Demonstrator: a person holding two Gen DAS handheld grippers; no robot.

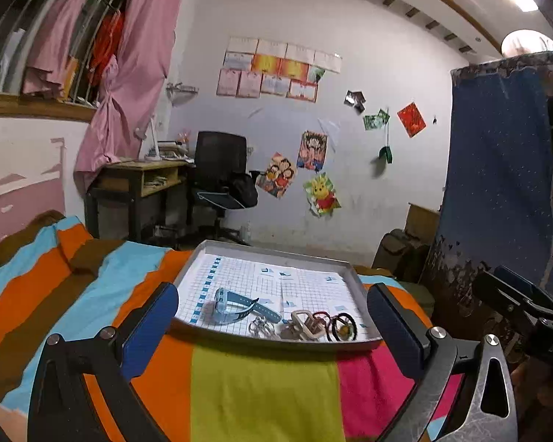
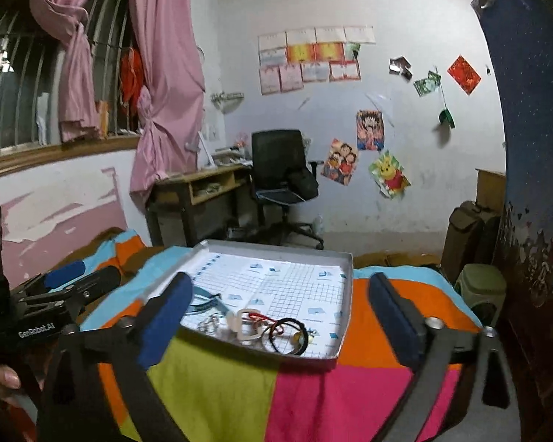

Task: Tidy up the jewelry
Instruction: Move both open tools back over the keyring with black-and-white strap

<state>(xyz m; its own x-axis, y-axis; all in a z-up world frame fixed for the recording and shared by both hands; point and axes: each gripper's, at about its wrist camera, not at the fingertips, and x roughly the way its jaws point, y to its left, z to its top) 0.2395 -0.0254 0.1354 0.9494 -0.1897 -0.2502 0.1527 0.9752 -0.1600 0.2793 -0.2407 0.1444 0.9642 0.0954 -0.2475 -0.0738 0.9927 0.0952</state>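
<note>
Jewelry sits bunched at the near edge of a grey tray [image 1: 261, 248] lined with grid paper, low centre of both frames: a blue watch [image 1: 236, 304], metal rings [image 1: 260, 326], a pale buckle [image 1: 306, 324], black hair ties [image 1: 343, 328]; the tray rests on a striped blanket [image 1: 261, 386]; the left gripper [image 1: 272, 328] gapes wide, holding nothing; the right gripper [image 2: 280, 316] likewise spreads wide and bare.
</note>
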